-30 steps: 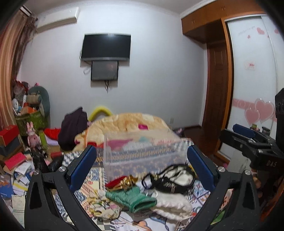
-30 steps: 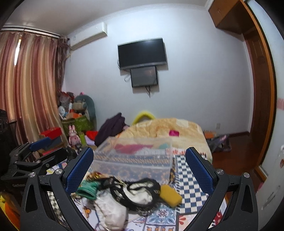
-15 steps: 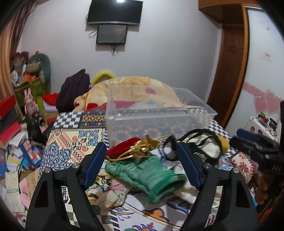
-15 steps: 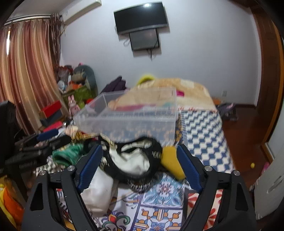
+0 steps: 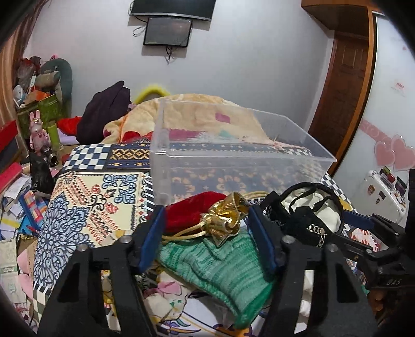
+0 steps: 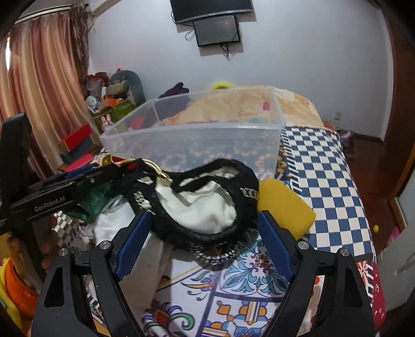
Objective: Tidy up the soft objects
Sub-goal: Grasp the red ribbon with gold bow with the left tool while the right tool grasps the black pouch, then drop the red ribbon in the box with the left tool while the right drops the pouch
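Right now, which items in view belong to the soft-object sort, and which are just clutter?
Job:
clear bin
red pouch
green knit piece
black-and-white bag
yellow sponge

Clutter:
wall TV
rabbit figure
red boxes

The top of the TV (image 5: 173,7) on the wall is cut off by the picture's edge in both views. The green knit thing (image 5: 220,267) is partly hidden behind the left gripper (image 5: 207,241) and under the gold and red pouch (image 5: 207,217). In the right wrist view the left gripper (image 6: 77,189) covers most of the green thing. The yellow sponge (image 6: 285,204) is partly hidden behind the black and white bag (image 6: 205,204). The white cloth (image 6: 145,248) sits under the bag, so its shape is hard to tell. The things piled by the wall at the far left corner of the bed (image 5: 85,202) are too small to name.
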`<act>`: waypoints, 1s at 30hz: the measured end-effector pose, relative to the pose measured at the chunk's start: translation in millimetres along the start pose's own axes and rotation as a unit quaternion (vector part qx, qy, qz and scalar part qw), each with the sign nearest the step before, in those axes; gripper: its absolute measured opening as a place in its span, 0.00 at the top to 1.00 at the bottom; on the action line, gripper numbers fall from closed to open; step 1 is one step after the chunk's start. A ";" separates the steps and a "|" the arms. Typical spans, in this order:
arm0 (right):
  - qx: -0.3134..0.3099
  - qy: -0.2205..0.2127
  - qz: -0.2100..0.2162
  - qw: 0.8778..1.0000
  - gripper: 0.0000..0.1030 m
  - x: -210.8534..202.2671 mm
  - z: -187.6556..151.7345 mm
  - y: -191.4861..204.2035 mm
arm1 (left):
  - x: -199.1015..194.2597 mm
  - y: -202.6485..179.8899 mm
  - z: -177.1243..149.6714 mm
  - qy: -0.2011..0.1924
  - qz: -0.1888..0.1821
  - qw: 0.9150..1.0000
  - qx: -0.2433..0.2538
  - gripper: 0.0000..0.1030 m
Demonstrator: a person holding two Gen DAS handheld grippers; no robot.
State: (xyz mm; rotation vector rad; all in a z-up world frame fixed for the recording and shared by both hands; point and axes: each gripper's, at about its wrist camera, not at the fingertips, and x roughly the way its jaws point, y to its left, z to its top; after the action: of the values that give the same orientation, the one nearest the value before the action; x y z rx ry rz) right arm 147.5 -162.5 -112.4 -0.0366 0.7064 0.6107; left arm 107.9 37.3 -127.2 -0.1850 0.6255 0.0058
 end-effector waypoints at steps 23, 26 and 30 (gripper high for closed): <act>-0.013 -0.074 0.014 0.997 0.90 -28.4 18.3 6.5 | -40.3 -0.6 4.5 -0.049 -0.013 0.999 0.010 0.91; -0.024 -0.092 0.012 0.995 0.90 -36.6 28.6 14.1 | -49.2 -1.4 9.7 -0.062 -0.005 0.998 0.014 0.92; -0.039 -0.117 0.007 0.992 0.90 -46.6 42.4 20.2 | -64.2 -5.5 19.0 -0.083 -0.003 0.996 0.024 0.93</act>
State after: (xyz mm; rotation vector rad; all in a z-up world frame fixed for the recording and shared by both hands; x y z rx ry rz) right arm 134.3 -160.0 -47.7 -0.0309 0.4557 0.6438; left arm 67.3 38.4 -73.8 -0.1388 0.4587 0.0012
